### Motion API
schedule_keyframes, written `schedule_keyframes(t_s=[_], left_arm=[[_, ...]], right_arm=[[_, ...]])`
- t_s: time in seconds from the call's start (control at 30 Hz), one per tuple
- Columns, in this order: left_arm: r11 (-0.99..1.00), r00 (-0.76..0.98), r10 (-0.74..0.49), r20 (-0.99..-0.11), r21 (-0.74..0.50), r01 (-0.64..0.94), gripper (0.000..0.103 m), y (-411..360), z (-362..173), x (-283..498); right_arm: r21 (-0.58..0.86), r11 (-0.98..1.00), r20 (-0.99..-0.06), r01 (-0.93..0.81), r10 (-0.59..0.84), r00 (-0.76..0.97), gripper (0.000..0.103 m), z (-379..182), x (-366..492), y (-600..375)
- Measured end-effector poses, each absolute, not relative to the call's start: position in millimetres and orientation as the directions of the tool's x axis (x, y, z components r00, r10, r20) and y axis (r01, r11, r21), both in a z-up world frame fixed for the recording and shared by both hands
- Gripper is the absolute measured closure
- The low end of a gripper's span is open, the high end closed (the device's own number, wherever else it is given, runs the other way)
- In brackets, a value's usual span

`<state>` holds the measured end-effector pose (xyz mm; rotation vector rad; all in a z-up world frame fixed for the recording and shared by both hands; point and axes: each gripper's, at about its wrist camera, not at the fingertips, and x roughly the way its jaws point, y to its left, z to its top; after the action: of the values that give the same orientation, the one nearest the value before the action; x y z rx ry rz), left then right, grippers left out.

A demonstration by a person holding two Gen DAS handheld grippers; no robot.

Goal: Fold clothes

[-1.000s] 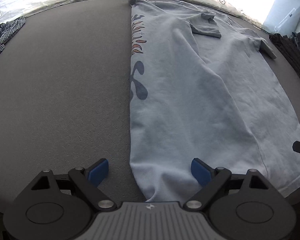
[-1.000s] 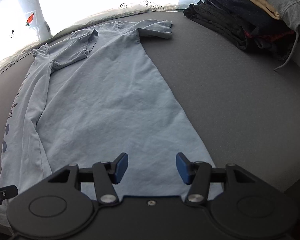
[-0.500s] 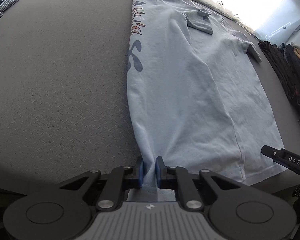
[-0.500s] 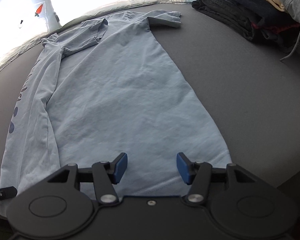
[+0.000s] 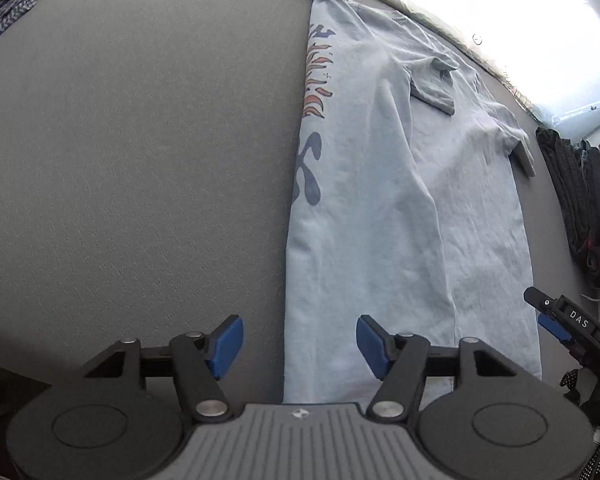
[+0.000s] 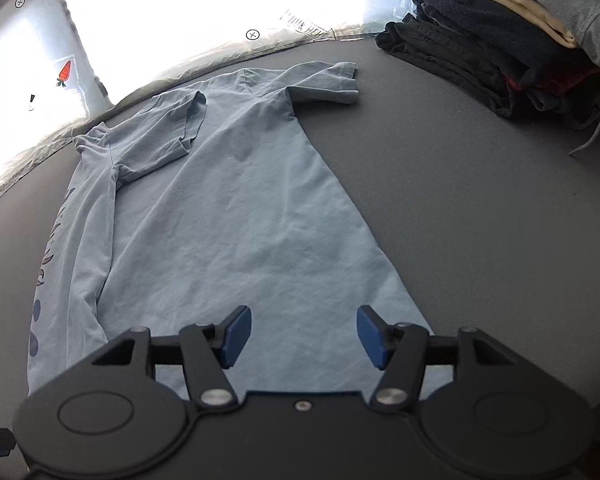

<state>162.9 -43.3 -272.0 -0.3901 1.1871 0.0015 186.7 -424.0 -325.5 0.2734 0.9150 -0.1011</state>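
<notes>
A light blue T-shirt (image 5: 384, 208) lies flat on the grey surface, its left side folded inward so a strip of print (image 5: 314, 120) shows along the left edge. It also shows in the right wrist view (image 6: 236, 220). My left gripper (image 5: 300, 344) is open over the shirt's near left hem corner, holding nothing. My right gripper (image 6: 304, 336) is open above the near right part of the hem, empty. The right gripper's tip shows in the left wrist view (image 5: 556, 316).
A stack of folded dark, tan and grey clothes (image 6: 512, 36) sits at the far right; it also shows in the left wrist view (image 5: 580, 192). A checked garment (image 5: 4, 12) lies at the far left. The grey surface (image 5: 132, 168) spreads left of the shirt.
My left gripper was shut on the shirt's left hem edge half a second ago; it has let go and stands open. The right gripper stayed open and drew back a little.
</notes>
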Motion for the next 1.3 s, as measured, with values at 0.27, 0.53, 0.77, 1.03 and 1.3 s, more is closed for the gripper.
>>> schedule_keyframes(t_s=[0.27, 0.53, 0.77, 1.03, 1.3], left_arm=[[0.967, 0.384, -0.138, -0.913, -0.209, -0.149, 0.013, -50.6, -274.6, 265.1], [0.988, 0.355, -0.099, -0.930, -0.135, -0.080, 0.008, -61.9, -294.6, 404.1], [0.990, 0.409, -0.062, -0.910, -0.107, -0.088, 0.008, -85.5, -304.9, 512.4], [0.984, 0.412, -0.063, -0.909, -0.125, -0.126, 0.000, -88.3, -321.8, 555.1], [0.988, 0.408, -0.065, -0.911, -0.115, -0.099, 0.000, -84.7, -320.0, 539.4]], right_arm=[[0.399, 0.885, -0.742, 0.240, 0.157, 0.652, 0.014, -337.2, 247.2, -440.9], [0.710, 0.570, -0.594, 0.414, 0.169, 0.786, 0.009, -366.3, 331.5, -508.8], [0.760, 0.405, -0.564, 0.508, 0.023, 0.825, 0.018, -390.7, 405.5, -555.7], [0.788, 0.288, -0.580, 0.545, 0.048, 0.813, 0.046, -398.0, 437.4, -551.1], [0.827, 0.172, -0.557, 0.535, 0.115, 0.823, 0.095, -405.7, 450.7, -553.9]])
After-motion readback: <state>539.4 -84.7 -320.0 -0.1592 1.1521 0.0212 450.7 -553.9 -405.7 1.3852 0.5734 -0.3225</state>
